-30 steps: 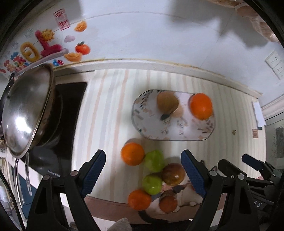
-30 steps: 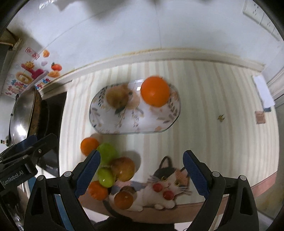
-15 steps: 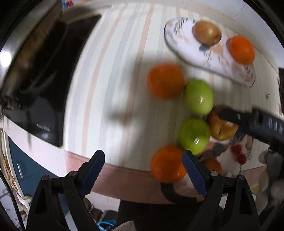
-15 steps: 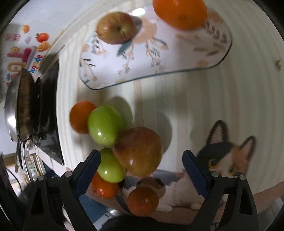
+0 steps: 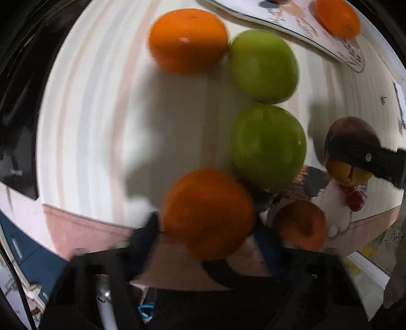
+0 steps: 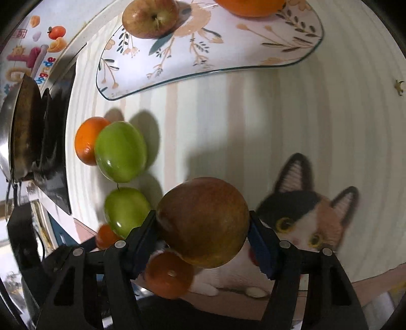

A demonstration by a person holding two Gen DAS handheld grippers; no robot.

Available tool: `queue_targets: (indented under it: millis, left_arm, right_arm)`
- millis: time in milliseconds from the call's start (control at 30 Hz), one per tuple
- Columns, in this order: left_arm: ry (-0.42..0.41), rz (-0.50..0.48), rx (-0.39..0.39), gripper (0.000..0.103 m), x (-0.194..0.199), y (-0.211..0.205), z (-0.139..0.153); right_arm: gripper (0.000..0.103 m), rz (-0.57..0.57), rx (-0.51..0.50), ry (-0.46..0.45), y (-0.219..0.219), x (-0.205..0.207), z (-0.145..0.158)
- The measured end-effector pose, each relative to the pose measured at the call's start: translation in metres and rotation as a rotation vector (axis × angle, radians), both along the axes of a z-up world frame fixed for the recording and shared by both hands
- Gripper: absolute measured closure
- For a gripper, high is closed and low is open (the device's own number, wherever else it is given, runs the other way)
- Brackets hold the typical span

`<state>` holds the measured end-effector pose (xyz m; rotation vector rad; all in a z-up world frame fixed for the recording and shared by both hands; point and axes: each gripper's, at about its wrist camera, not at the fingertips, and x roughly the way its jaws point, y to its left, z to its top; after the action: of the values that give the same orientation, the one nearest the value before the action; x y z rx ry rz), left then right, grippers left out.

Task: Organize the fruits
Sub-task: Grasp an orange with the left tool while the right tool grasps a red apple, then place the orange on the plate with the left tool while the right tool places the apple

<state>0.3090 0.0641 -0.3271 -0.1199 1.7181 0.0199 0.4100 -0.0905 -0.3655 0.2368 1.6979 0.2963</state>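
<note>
My left gripper (image 5: 206, 228) is shut on an orange (image 5: 208, 213) near the counter's front edge. Beyond it lie two green apples (image 5: 267, 147) (image 5: 264, 66) and another orange (image 5: 187, 40). My right gripper (image 6: 203, 226) is shut on a red-brown apple (image 6: 203, 220); it also shows in the left wrist view (image 5: 352, 132) with a finger across it. A small orange (image 6: 168, 275) lies under it. The floral plate (image 6: 203, 58) holds a red apple (image 6: 149, 19) and an orange (image 6: 250, 6).
A steel wok (image 6: 20, 127) sits on the black cooktop (image 6: 55, 152) at the left. A cat picture (image 6: 304, 223) is printed on the striped mat. The counter's front edge (image 5: 96, 228) runs just below the fruit.
Both grippers have moved down and forward to the fruit cluster. The left has closed on the front orange, the right has closed on the red-brown apple.
</note>
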Motion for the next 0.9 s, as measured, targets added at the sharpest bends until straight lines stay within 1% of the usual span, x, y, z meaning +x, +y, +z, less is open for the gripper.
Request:
queue_targets:
  millis: [133,233,300,400,500,567,667,733,800,867,900]
  left_arm:
    - [-0.061,-0.015,0.055,0.041,0.0,0.002,0.009]
    - [-0.062,-0.013,0.078,0.04,0.003,0.009,0.006]
    - [-0.038,0.005,0.075,0.039,0.006,0.013,-0.002]
    - [-0.041,0.031,0.074,0.038,0.009,0.014,-0.008]
    - [-0.032,0.052,0.055,0.038,0.017,0.021,-0.018]
    - [-0.043,0.053,0.067,0.038,0.018,0.02,-0.018]
    - [-0.054,0.071,0.053,0.038,0.018,0.02,-0.021]
    - [-0.062,0.086,0.04,0.038,0.017,0.025,-0.018]
    - [-0.08,0.096,0.034,0.039,0.014,0.029,-0.018]
    - [-0.079,0.095,0.049,0.04,0.012,0.033,-0.017]
    - [-0.082,0.095,0.055,0.04,0.01,0.039,-0.012]
  right_arm:
    - [0.033,0.025,-0.018,-0.005,-0.003,-0.005,0.001]
    - [0.032,0.04,-0.023,0.002,-0.007,-0.007,-0.006]
    - [0.032,0.044,-0.024,-0.011,-0.006,-0.009,-0.005]
    - [0.032,0.047,-0.03,-0.004,-0.002,-0.007,-0.005]
    - [0.032,0.045,-0.033,0.005,-0.003,-0.004,-0.004]
    - [0.031,0.039,-0.034,0.015,-0.001,-0.003,-0.006]
    - [0.031,0.021,-0.029,0.02,-0.004,-0.002,-0.005]
    - [0.031,0.016,-0.024,0.021,-0.008,0.0,-0.005]
    - [0.032,0.012,-0.02,0.01,-0.009,-0.001,-0.003]
    - [0.032,0.024,-0.03,-0.009,-0.008,-0.002,-0.001]
    - [0.033,0.028,-0.034,-0.015,-0.009,-0.003,-0.001]
